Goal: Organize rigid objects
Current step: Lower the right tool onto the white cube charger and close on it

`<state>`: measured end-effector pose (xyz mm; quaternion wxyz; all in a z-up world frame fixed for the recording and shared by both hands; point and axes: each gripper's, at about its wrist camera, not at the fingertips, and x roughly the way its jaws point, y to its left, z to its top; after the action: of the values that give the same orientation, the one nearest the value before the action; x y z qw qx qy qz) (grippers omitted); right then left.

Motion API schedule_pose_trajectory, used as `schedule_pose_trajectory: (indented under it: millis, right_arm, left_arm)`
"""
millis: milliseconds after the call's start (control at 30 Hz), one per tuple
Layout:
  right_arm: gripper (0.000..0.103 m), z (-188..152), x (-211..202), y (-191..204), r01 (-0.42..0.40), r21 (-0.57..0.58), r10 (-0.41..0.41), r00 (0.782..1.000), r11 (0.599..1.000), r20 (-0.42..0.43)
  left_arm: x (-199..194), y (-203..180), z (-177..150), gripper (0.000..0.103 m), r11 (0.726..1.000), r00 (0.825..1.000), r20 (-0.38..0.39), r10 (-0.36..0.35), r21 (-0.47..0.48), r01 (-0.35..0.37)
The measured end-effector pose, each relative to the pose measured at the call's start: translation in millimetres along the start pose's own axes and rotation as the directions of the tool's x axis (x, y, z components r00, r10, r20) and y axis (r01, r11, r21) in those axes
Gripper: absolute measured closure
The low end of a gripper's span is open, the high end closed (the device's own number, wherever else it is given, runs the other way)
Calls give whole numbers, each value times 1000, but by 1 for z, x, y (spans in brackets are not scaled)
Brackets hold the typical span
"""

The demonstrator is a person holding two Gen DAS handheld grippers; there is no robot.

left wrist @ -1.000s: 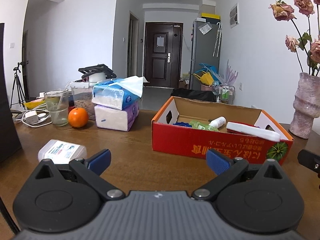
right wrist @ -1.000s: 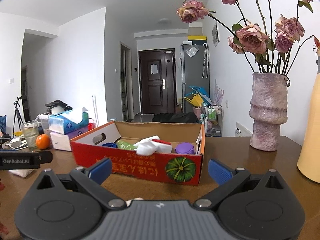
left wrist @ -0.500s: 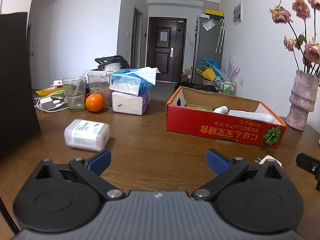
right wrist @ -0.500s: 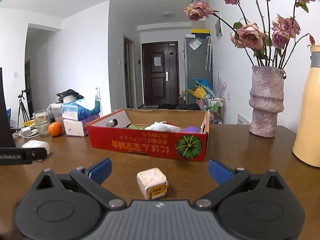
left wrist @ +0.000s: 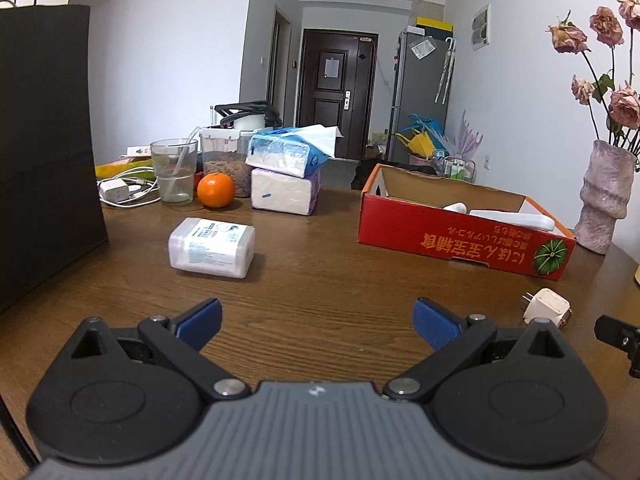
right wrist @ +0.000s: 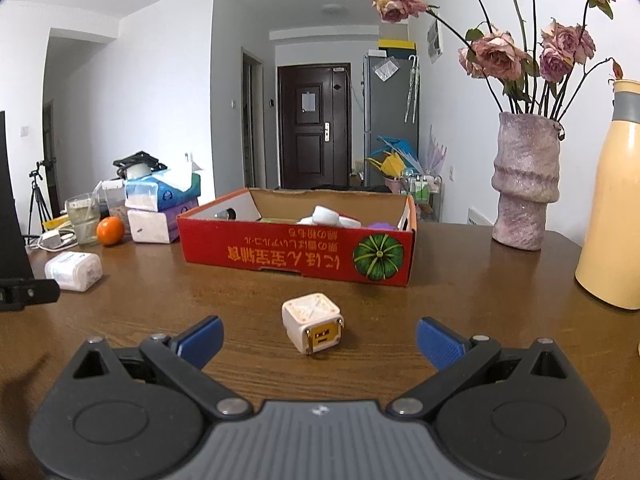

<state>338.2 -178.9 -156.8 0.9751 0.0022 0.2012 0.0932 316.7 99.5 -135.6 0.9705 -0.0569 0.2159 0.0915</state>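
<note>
While both grippers gape — one cube charger [right wrist: 312, 322].

Can't really see what's in the red box [right wrist: 296, 254], its front wall hides most of the stuff inside. The yellow bottle [right wrist: 612, 216] is cut off at the right edge, and the label print on the white container [left wrist: 212, 248] is too small to read.

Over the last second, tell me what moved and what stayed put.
Both grippers, left and right, pulled back from the red box, open and empty throughout. That retreat brought the plug adapter into the right wrist view, ahead of the open fingers, and the white container fully into the left. Box, tissue packs, orange and vase stayed put.
</note>
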Motion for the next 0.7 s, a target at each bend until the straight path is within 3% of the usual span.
schedule_pose_trajectory:
  millis: [300,700]
  right_arm:
    - [0,-1,20,5,6,10,-5,998,1000,-60]
    - [5,7,74,4,46,-7,-47,986,999,-160]
  left_arm:
    - [13,11,1,0,1000,999,-48,-17,-2,17]
    - [22,16,5,0,1000,999,-54,0,-19,-1]
